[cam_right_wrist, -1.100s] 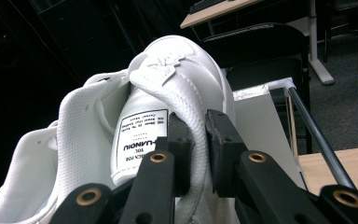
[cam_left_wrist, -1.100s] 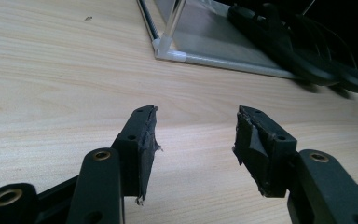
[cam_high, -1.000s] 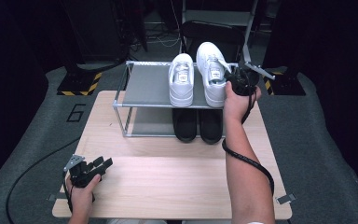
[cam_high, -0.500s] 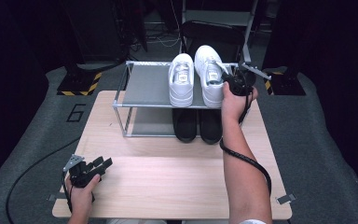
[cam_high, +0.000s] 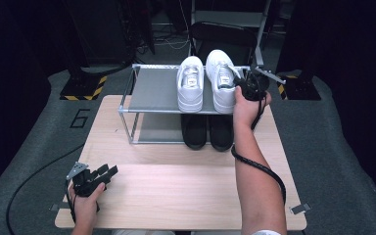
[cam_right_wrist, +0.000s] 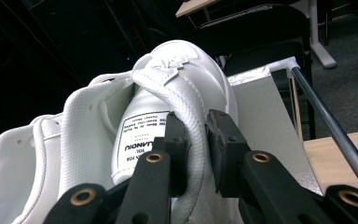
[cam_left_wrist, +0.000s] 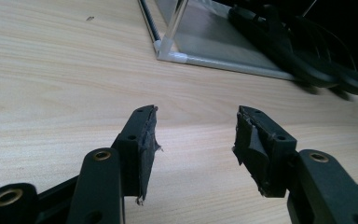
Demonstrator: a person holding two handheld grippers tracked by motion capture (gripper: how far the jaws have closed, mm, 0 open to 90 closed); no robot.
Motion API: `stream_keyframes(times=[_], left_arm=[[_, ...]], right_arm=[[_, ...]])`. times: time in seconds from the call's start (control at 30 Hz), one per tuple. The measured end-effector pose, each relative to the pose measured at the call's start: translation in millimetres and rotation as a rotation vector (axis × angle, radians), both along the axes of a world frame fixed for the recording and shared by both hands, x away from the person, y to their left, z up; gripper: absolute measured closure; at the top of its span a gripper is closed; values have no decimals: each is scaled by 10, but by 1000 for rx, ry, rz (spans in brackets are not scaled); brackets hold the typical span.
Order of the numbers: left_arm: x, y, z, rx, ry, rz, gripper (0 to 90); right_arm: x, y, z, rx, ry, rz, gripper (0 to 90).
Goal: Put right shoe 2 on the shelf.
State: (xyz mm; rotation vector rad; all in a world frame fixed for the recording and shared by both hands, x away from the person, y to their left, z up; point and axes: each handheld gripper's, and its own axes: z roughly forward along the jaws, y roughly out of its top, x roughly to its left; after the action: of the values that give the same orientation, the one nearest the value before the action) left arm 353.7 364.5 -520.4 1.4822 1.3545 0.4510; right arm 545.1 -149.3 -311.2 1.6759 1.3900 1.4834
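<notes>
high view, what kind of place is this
Probably a lab or recording studio, not a home: a wooden table ringed by dark drapes, yellow-black hazard tape on grey carpet, and a small shoe rack set up as a prop.

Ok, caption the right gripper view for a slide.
Right gripper jaws around the white sneaker's collar on the shoe rack's top shelf.

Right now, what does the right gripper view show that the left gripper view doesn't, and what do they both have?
The right gripper view shows the right gripper with its jaws around the collar edge of a white sneaker on the rack's top shelf; those jaws have just been opening. The left gripper view shows the left gripper open over the wooden table, with black shoes on the lower shelf. Both share the metal rack and a bit of tabletop.
</notes>
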Motion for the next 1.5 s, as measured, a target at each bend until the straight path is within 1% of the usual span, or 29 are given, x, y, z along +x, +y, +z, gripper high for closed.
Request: stream_keyframes(times=[0.03,0.07,0.1,0.17,0.2,0.27,0.3,0.33,0.4,0.43,0.47,0.53,0.67,0.83,0.9,0.93,1.0,1.03,1.17,1.2,1.27,1.37,1.47,1.5], left_arm=[[-2,-2,0,-4,4,3,477],[3,2,-2,-2,1,3,478],[7,10,-4,5,-1,-1,477],[7,17,-6,2,4,2,478],[7,19,-7,0,3,6,477],[6,21,-8,-3,6,9,477],[4,27,-4,-2,13,4,477],[5,28,-8,0,12,7,477],[12,35,-12,3,8,6,478],[12,36,-12,2,8,6,477],[7,34,-10,-2,13,9,477],[6,35,-10,-5,10,10,477],[8,35,-13,-4,6,10,477],[9,34,-14,-5,6,13,476],[8,34,-13,-4,6,12,474],[7,34,-13,-1,8,10,473],[6,28,-15,-2,8,12,472],[10,28,-17,0,4,12,470],[25,8,-27,-8,9,18,460],[22,9,-26,-3,16,13,458],[29,7,-29,1,10,14,455],[26,13,-27,-3,10,23,451],[15,24,-29,1,8,23,450],[5,27,-28,3,17,20,449]], right_arm=[[8,1,2,7,4,0,773],[17,-4,2,12,11,-2,768],[25,-8,0,12,13,0,763],[44,-21,-5,16,22,-6,756],[47,-25,-7,12,24,-12,752],[58,-28,-6,-13,22,-31,755],[64,-43,-9,-21,19,-26,754],[77,-51,-10,-13,21,-21,752],[82,-49,-3,-16,22,-15,744],[86,-50,-2,-25,17,-6,740],[86,-49,-1,-27,16,-6,737],[85,-51,-1,-27,14,-4,730],[86,-72,-14,2,11,0,707],[78,-70,-7,4,9,9,675],[71,-74,-4,-1,-7,12,660],[66,-73,4,7,-8,12,647],[52,-85,24,20,-35,19,626],[43,-90,46,24,-45,21,623],[-4,-95,142,16,-68,40,612],[-21,-98,160,20,-73,44,608],[-52,-109,181,21,-89,51,596],[-100,-149,179,25,-102,52,567],[-133,-196,145,36,-94,52,551],[-141,-207,138,34,-96,52,549]])
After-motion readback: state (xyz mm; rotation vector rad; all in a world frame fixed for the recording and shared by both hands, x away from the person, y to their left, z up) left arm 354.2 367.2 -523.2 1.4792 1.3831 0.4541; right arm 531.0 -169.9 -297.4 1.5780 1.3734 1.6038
